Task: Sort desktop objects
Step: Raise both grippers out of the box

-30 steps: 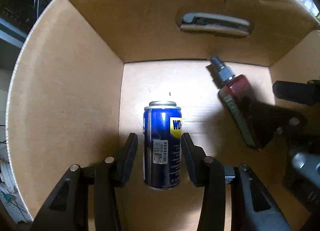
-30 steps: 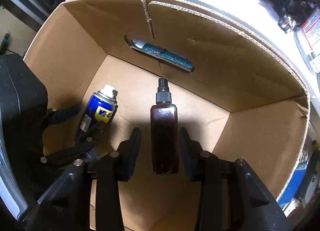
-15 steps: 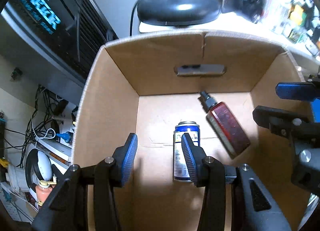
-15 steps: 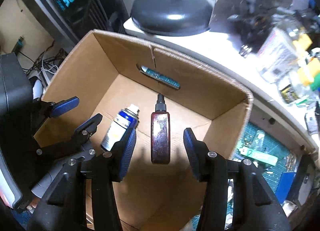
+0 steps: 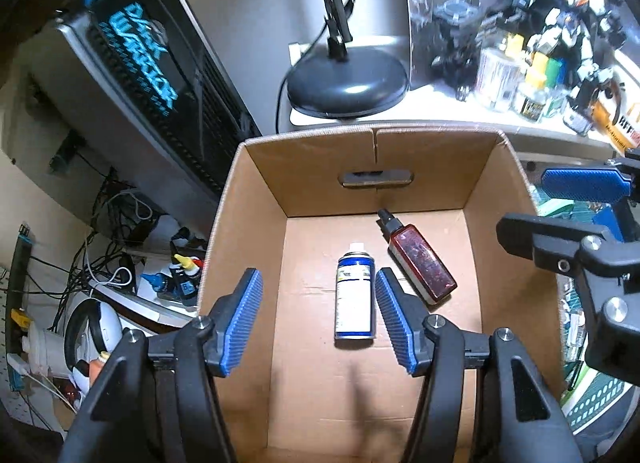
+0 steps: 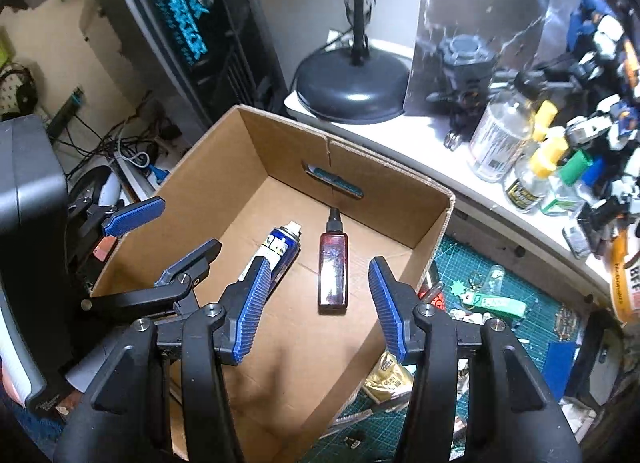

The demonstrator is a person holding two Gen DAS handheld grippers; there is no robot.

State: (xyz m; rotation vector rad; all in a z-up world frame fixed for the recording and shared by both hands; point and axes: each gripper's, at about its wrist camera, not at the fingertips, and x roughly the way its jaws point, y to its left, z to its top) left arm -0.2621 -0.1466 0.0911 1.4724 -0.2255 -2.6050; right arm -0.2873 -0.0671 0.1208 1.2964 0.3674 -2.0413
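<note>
A blue spray can point(image 5: 355, 299) and a dark red spray bottle point(image 5: 422, 269) lie side by side on the floor of an open cardboard box point(image 5: 256, 223). My left gripper point(image 5: 317, 279) hangs well above the can, its jaws opening with nothing between them. In the right wrist view the bottle point(image 6: 333, 271) and the can point(image 6: 278, 249) lie far below my right gripper point(image 6: 319, 263), which is open and holds nothing. The left gripper point(image 6: 164, 237) shows over the box's left wall point(image 6: 224, 191), and the right gripper point(image 5: 568, 215) over its right side.
A black lamp base point(image 5: 348, 83) stands on the white shelf behind the box. A black computer tower point(image 5: 152, 75) and cables are at the left. Jars, bottles and model figures point(image 6: 520, 151) crowd the shelf at the right. A green cutting mat point(image 6: 500, 303) with small items lies beside the box.
Both grippers have lifted up and back out of the box. The can and the bottle stay lying on its floor. The left jaws have spread wider.
</note>
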